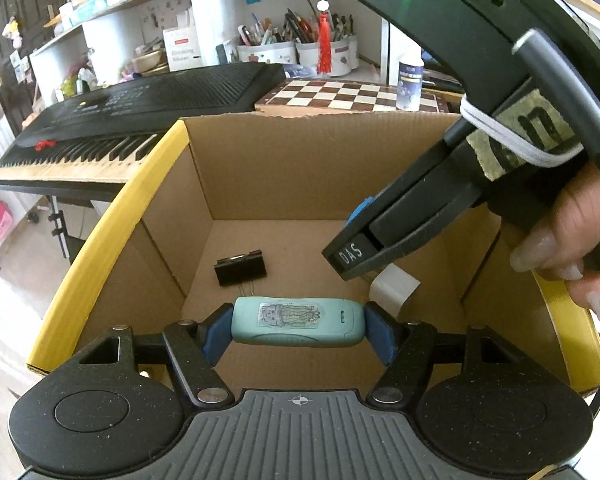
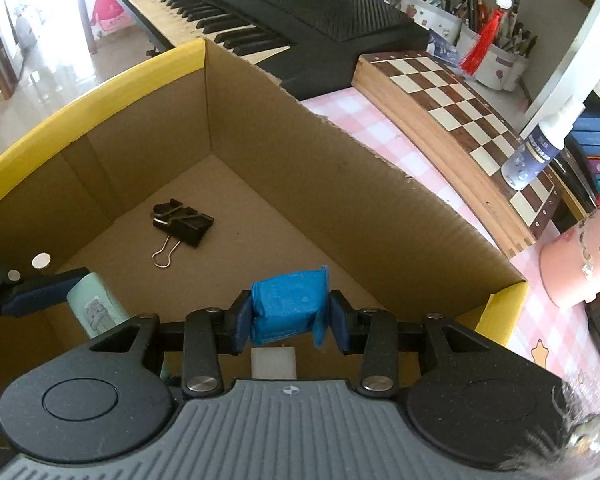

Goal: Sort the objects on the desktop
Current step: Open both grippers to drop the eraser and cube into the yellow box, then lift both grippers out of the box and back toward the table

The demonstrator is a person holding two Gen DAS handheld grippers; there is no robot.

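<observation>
An open cardboard box with a yellow-taped rim (image 1: 112,216) (image 2: 80,108) fills both views. A black binder clip (image 1: 240,270) (image 2: 182,222) lies on its floor. My left gripper (image 1: 298,334) hangs over the near side of the box, shut lengthwise on a teal oblong gadget with a cactus sticker (image 1: 296,318) (image 2: 96,312). My right gripper (image 2: 290,320) (image 1: 352,258) points steeply down into the box, shut on a blue wrapped packet (image 2: 288,306) (image 1: 360,210). A white piece (image 2: 274,362) (image 1: 392,290) shows just beneath it; I cannot tell whether it hangs or lies on the floor.
Behind the box are a black keyboard (image 1: 140,104) (image 2: 300,4), a wooden chessboard (image 1: 352,96) (image 2: 460,100) with a spray bottle (image 1: 410,86) (image 2: 536,156) on it, and pen holders (image 1: 300,46). A pink cup (image 2: 584,268) stands on the pink checked cloth (image 2: 380,136) to the right.
</observation>
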